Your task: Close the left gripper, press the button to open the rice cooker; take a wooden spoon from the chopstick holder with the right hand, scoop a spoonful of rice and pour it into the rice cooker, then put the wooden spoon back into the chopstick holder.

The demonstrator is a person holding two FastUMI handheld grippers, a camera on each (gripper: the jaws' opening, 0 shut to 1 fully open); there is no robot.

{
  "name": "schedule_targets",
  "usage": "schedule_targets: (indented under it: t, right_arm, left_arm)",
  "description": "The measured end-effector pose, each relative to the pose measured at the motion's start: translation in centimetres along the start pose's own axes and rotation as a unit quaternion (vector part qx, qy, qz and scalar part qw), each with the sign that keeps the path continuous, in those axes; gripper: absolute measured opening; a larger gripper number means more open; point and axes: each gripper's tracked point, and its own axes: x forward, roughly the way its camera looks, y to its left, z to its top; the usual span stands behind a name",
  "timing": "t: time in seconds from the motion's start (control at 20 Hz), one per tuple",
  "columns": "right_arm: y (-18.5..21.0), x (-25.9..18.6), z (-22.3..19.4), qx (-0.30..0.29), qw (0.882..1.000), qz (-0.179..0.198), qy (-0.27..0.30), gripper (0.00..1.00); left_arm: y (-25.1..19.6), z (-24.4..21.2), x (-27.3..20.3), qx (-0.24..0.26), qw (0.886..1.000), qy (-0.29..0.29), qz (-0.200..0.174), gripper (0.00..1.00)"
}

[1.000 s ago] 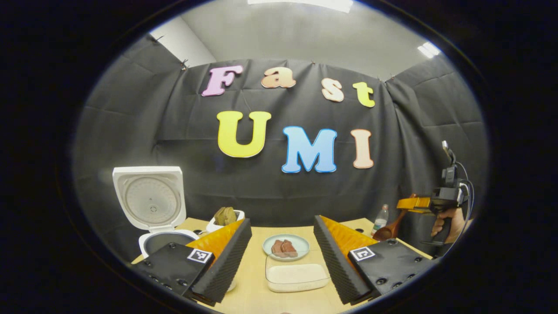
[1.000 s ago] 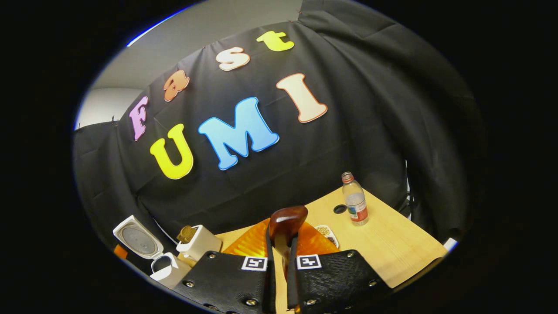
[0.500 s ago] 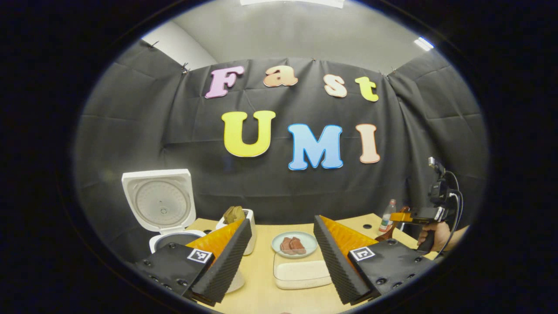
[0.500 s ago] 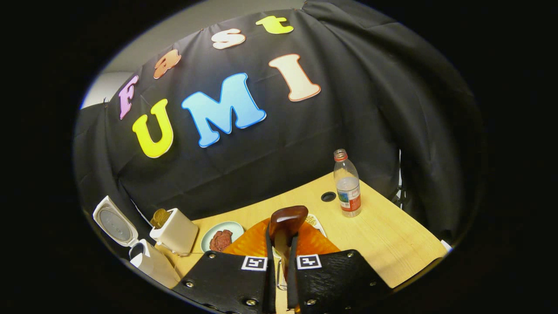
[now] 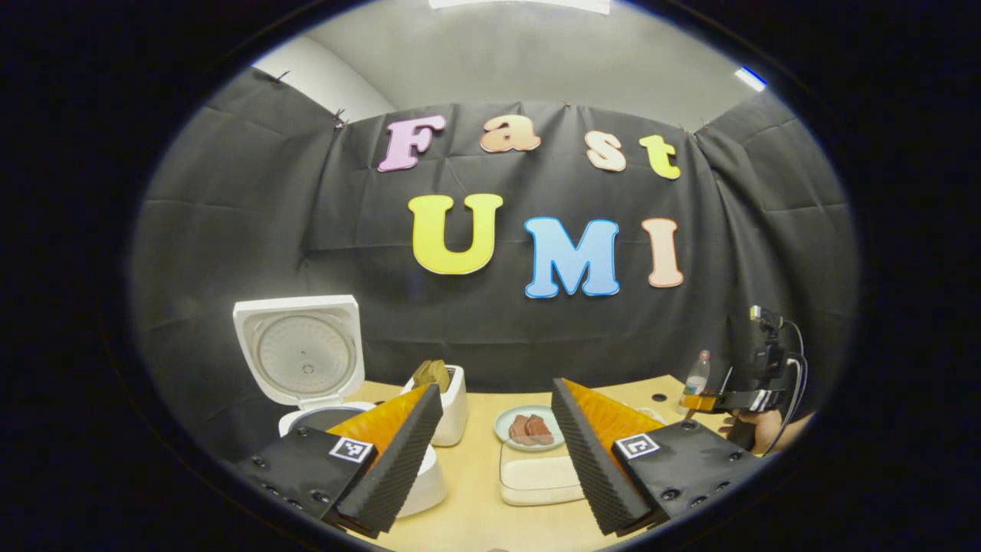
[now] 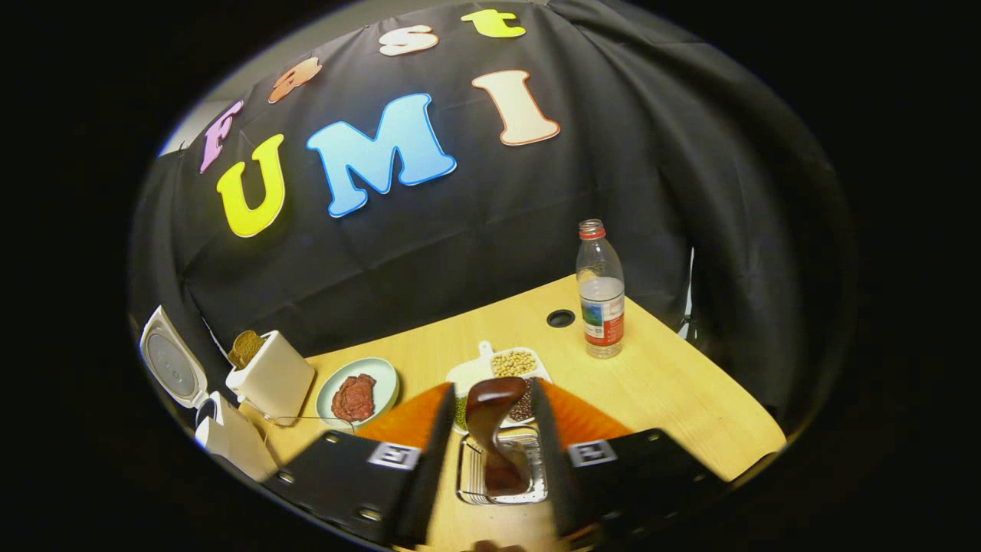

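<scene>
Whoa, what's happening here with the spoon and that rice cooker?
A person holds a gripper in each hand. The right gripper is open, and the dark wooden spoon stands between its spread fingers in the metal wire chopstick holder. The left gripper is open too, holding nothing. The white rice cooker on the light wooden table has its lid up.

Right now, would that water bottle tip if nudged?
Probably, if pushed high: the water bottle is tall and narrow, standing upright on the table. It looks roughly half full, so likely fairly light; a low push might just slide it across the smooth wood.
</scene>
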Motion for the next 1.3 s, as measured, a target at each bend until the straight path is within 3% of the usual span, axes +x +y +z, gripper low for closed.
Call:
schedule_targets:
  t: [0.05,0.15,0.2,0.25,0.6,0.9,1.3]
  right_arm:
    - [-1.1,-1.0,0.3,-0.023,1.0,-0.017,-0.008,0.98]
    - [-0.9,-3.3,1.6,-0.045,0.999,-0.001,-0.019,0.98]
    - [-0.3,-4.7,2.2,-0.053,0.998,0.018,-0.025,0.93]
    - [0.2,-5.9,2.8,-0.057,0.997,0.034,-0.031,0.98]
    - [2.3,-11.4,7.1,-0.05,0.993,0.071,-0.073,0.98]
    - [3.3,-11.5,7.4,-0.047,0.994,0.071,-0.073,0.98]
    - [7.5,-10.3,5.6,-0.077,0.992,0.086,-0.049,0.98]
  left_arm:
    - [0.1,0.1,0.2,-0.001,1.0,-0.002,-0.001,1.0]
    - [0.4,0.4,0.8,-0.005,1.0,-0.003,-0.001,1.0]
    - [0.8,0.7,0.9,-0.009,1.0,-0.004,-0.001,1.0]
    - [1.4,1.1,1.4,-0.012,1.0,-0.007,0.002,1.0]
    - [9.5,5.7,5.0,-0.046,0.997,-0.014,0.052,0.99]
    - [19.9,10.4,8.3,-0.071,0.989,-0.03,0.127,0.96]
    - [31.2,11.9,14.3,-0.089,0.977,-0.024,0.191,0.96]
